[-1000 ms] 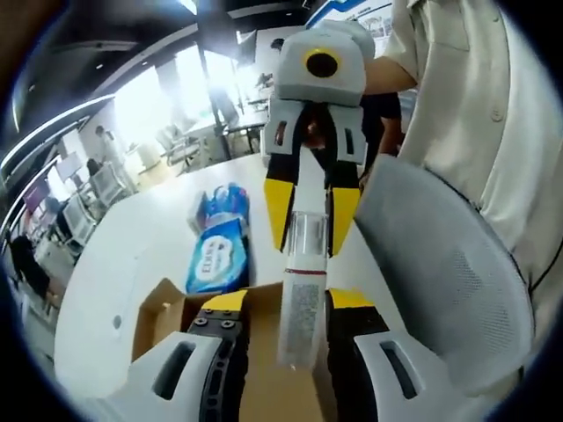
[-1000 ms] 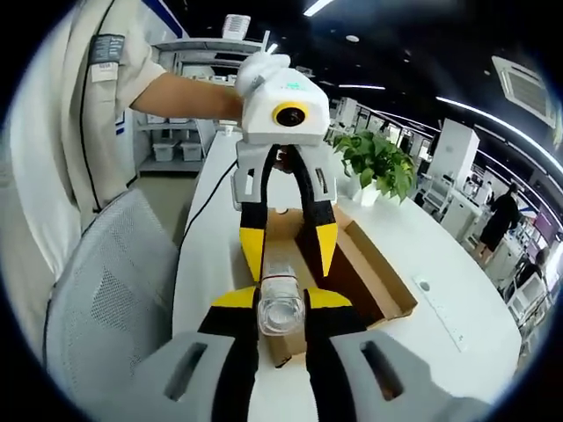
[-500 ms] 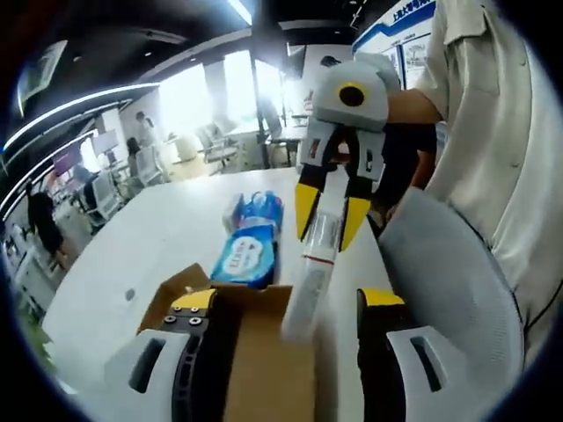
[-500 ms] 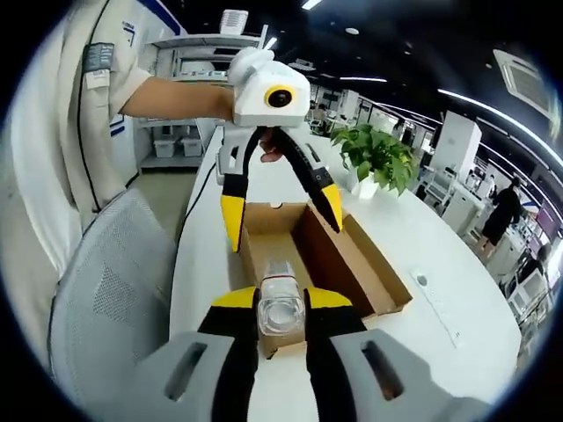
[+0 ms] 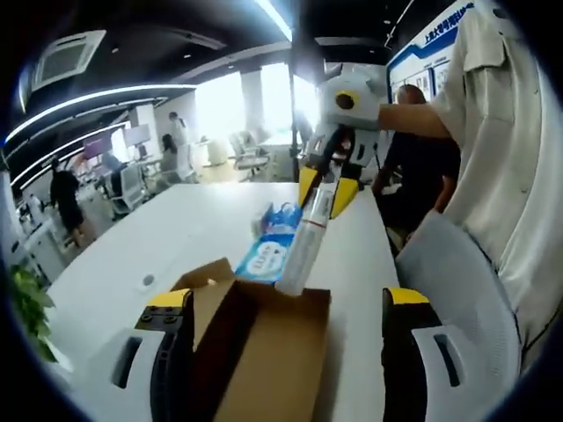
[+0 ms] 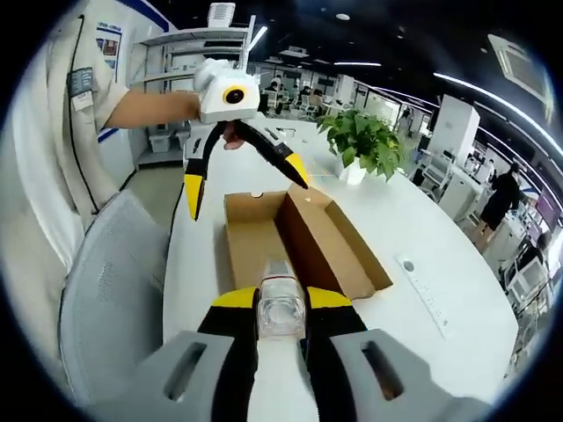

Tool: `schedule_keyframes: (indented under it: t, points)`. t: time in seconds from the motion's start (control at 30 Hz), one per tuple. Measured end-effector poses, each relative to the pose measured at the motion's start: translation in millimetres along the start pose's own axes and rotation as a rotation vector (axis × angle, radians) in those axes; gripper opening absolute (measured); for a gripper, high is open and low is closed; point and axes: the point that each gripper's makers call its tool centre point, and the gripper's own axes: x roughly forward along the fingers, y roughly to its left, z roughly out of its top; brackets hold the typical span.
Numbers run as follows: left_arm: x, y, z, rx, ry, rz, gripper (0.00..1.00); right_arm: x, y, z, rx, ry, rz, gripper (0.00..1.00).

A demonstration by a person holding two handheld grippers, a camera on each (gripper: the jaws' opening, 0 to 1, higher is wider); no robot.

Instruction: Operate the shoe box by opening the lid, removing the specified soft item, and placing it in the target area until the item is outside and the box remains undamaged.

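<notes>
— Two pairs of tongs over one long white worktop (image 6: 413,220): what lies on it, biggest first?

— A grey mesh chair (image 6: 114,299) stands against the worktop's edge, beside the person in a pale shirt (image 5: 501,132). On the worktop itself sits the brown cardboard shoe box (image 6: 299,233), open, its lid flap folded out flat on the side nearer the chair. A potted green plant (image 6: 359,145) stands well beyond the box.

— Anything else on the surface?

— In the left gripper view, a blue and white soft pack (image 5: 266,255) lies just past the box's far end, with a second blue packet behind it.

— And the tongs?

— The right tongs (image 6: 281,303) are clamped on a clear tube with a printed white label (image 5: 303,242); it hangs slanting, its lower end above the far edge of the box. The left tongs (image 6: 242,180) are spread wide apart with nothing between them, held in the air above the box's end nearer the person.

— Is the tube touching the box?

— I cannot tell; it looks just clear of the edge.
</notes>
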Motion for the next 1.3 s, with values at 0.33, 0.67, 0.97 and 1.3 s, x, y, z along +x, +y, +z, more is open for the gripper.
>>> schedule_keyframes:
  t: [0.33, 0.67, 0.97, 1.3]
  points:
    - [-12.5, 1.6, 6.2, -0.074, -0.063, 0.052, 1.0, -11.6, -20.3, -6.6, -0.021, 0.075, 0.02, 0.16]
    - [-26.4, 1.6, -2.4, -0.111, -0.068, 0.116, 1.0, -18.7, -41.0, -14.1, -0.055, 0.157, 0.038, 0.16]
    - [-31.3, -5.1, -12.8, -0.125, -0.036, 0.174, 1.0, -21.1, -61.3, -18.6, -0.088, 0.22, 0.049, 0.17]
    - [-36.6, -14.6, -15.4, -0.147, -0.026, 0.221, 1.0, -16.9, -83.6, -20.7, -0.114, 0.281, 0.068, 0.17]
